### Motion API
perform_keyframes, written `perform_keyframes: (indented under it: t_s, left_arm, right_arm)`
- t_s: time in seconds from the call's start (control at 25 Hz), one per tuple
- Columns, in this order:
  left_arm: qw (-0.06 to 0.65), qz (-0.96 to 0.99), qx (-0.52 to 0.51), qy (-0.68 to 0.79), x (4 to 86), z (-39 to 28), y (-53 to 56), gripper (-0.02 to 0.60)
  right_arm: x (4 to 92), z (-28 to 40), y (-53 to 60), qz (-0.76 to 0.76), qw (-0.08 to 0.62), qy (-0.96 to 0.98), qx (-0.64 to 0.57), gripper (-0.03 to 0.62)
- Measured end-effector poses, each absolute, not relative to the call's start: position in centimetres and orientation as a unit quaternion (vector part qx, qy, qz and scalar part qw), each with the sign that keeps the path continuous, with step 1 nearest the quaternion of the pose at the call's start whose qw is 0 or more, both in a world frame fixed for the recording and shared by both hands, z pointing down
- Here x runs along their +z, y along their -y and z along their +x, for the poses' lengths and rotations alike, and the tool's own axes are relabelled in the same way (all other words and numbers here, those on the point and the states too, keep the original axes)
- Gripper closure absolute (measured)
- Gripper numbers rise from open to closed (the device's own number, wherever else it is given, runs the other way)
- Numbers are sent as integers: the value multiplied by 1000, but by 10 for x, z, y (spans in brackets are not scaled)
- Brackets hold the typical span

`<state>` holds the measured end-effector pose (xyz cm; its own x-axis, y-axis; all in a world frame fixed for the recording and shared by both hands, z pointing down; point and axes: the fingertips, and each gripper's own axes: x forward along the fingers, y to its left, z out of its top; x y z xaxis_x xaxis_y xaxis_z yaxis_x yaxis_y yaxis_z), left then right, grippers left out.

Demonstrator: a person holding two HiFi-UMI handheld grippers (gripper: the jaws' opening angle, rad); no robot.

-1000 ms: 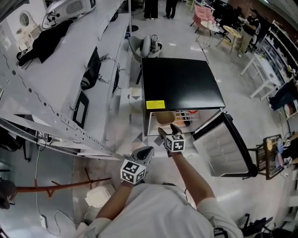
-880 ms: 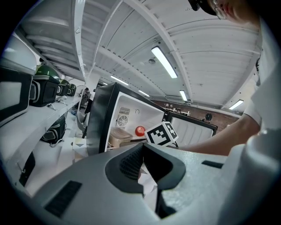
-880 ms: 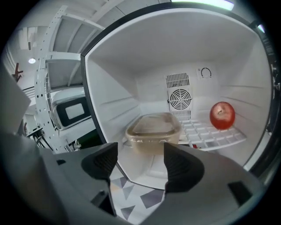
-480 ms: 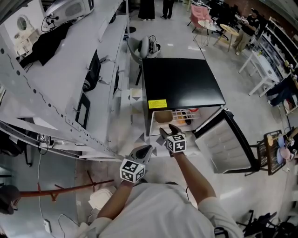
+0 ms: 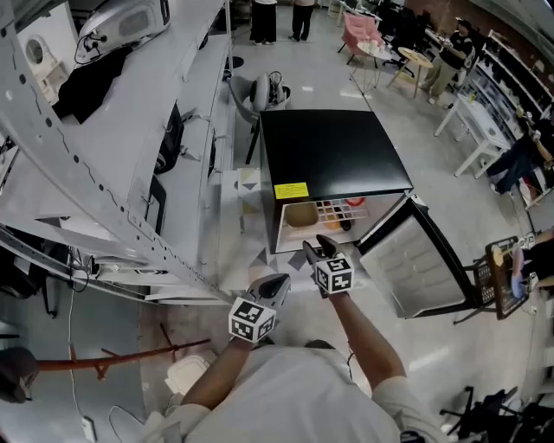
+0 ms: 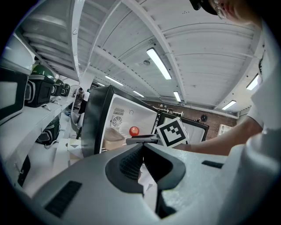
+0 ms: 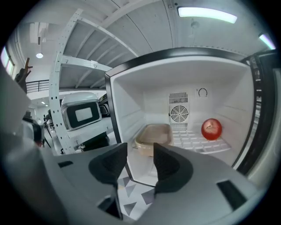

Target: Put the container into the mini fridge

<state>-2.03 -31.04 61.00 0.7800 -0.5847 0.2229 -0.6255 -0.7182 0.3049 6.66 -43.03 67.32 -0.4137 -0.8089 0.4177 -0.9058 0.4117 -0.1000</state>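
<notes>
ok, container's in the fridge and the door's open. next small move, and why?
Probably swing the right gripper across to the open door and start pushing it shut. The container already sits on the mini fridge shelf, left of the apple. The right jaws have just been closing with nothing between them.

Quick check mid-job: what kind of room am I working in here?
Probably a lab or workshop, not a kitchen: the mini fridge stands on the floor beside metal-framed workbenches carrying equipment, with tables and chairs beyond.
</notes>
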Motion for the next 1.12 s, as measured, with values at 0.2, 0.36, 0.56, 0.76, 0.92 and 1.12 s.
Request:
perform_keyframes:
  t_s: [0.2, 0.36, 0.56, 0.76, 0.92, 1.12]
  left_arm:
    - [186, 926, 53, 325, 608, -18, 301, 577]
    - [190, 924, 56, 326, 609, -8, 291, 577]
    - [193, 919, 44, 341, 604, 10, 281, 578]
    - [198, 909, 38, 366, 598, 33, 268, 577]
    - [195, 903, 40, 380, 594, 53, 255, 577]
    - [196, 904, 31, 379, 583, 76, 233, 577]
  right_arm:
    - [648, 71, 410, 525, 136, 828, 144, 444]
    - [635, 74, 392, 521, 135, 833, 130, 495]
    - [622, 83, 368, 502, 124, 846, 125, 534]
    - [605, 102, 346, 480, 113, 862, 117, 558]
    - [600, 123, 329, 466, 108, 870, 124, 568]
    - [590, 149, 299, 436, 86, 885, 140, 580]
